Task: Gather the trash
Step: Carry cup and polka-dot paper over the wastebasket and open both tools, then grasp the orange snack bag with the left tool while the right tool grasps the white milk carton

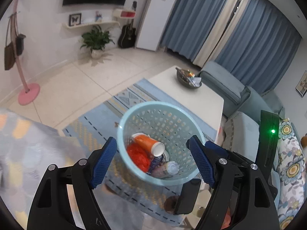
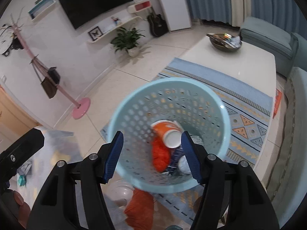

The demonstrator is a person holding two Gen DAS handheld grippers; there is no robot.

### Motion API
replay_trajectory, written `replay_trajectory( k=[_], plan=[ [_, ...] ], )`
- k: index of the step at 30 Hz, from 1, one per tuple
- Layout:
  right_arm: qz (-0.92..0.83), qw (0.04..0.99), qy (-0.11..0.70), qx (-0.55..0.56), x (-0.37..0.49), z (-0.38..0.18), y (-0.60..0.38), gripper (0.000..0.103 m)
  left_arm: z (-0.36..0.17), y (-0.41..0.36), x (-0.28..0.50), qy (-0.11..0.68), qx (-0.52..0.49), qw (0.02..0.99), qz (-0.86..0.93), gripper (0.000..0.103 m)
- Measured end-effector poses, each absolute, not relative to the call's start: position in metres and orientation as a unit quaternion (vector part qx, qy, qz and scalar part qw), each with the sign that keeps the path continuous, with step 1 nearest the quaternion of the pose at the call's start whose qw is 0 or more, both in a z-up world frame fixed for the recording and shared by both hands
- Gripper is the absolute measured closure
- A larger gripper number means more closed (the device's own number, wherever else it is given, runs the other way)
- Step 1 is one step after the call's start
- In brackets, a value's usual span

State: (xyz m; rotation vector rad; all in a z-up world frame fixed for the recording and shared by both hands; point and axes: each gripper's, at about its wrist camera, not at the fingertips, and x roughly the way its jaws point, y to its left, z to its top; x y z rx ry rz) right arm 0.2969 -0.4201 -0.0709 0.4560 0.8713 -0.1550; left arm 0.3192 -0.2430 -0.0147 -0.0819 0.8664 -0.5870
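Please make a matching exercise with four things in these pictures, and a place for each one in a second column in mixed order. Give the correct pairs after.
Things:
1. paper cup
2. dark bowl
3. guitar
4. bags

Places:
A. hanging on the pink coat stand
B. inside the blue basket
C. leaning beside the white fridge
D. on the white table

Pairs: 1-B, 2-D, 3-C, 4-A
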Motion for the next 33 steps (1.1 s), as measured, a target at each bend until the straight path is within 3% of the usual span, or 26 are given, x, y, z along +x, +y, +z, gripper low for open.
replay_trajectory(
  k=[14, 20, 27, 33],
  plan=[
    [0.037, 0.912, 0.378, 0.152, 0.289, -0.011, -0.295, 0.039, 0.044, -0.11, 0.254, 0.321, -0.046, 0.93, -0.175, 0.027],
    [0.108, 0.918, 0.364, 0.117, 0.291, 0.003, -0.235, 0.024, 0.051, -0.03, 0.238, 0.3, -0.029, 0.952, -0.059, 0.027],
    [0.172, 0.909, 0.376, 0.06, 0.3, 0.003, -0.161, 0.018, 0.036, 0.049, 0.257, 0.323, -0.004, 0.944, 0.074, 0.026],
    [0.234, 0.891, 0.388, 0.035, 0.316, 0.001, -0.11, 0.018, 0.015, 0.07, 0.289, 0.359, -0.023, 0.932, 0.047, 0.024]
  ],
)
